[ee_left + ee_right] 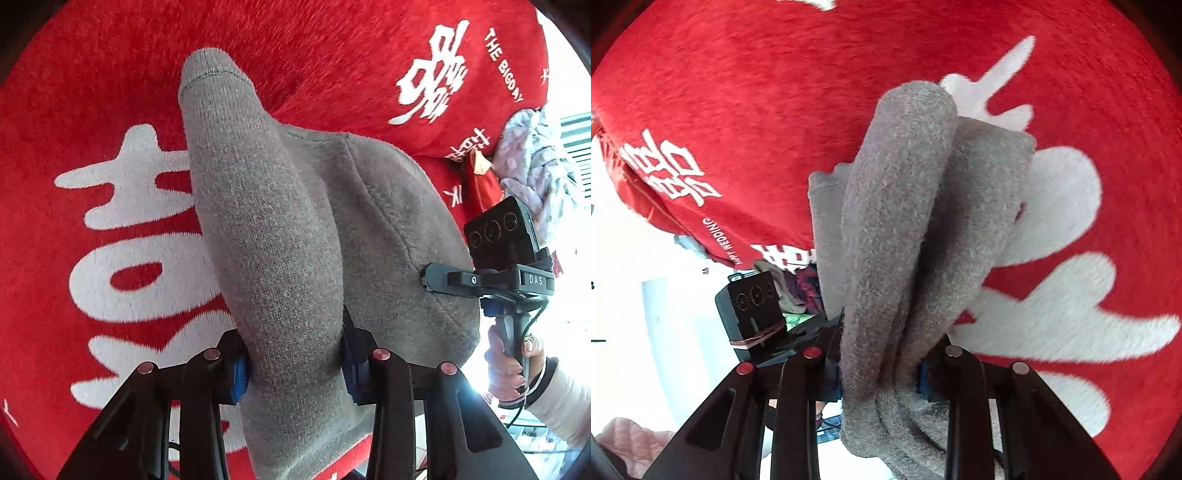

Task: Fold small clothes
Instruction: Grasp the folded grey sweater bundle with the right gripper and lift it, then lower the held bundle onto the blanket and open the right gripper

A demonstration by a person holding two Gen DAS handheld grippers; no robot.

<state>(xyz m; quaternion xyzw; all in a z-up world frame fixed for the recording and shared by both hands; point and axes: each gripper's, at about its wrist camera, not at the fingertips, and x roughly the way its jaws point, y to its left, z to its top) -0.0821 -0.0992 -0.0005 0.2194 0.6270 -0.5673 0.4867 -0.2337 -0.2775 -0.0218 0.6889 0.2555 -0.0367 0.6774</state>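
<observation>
A grey knitted garment [280, 229] hangs lifted above the red blanket [92, 92], held by both grippers. My left gripper [295, 369] is shut on its bunched near end, which bulges between the blue pads [239, 376]. One closed tube of the knit sticks up and away from me. My right gripper [428, 280] bites the garment's right edge, and a person's hand [506, 365] holds its handle. In the right wrist view the right gripper [879, 373] is shut on several thick folds of the grey garment [905, 221], and the left gripper's body [753, 306] shows at the lower left.
The red plush blanket [757, 92] with large white characters covers the whole surface under the garment. Its edge runs along the right, where a floral cloth [532, 166] and a small red pouch [480, 184] lie. A pink quilted item [628, 443] sits off the blanket.
</observation>
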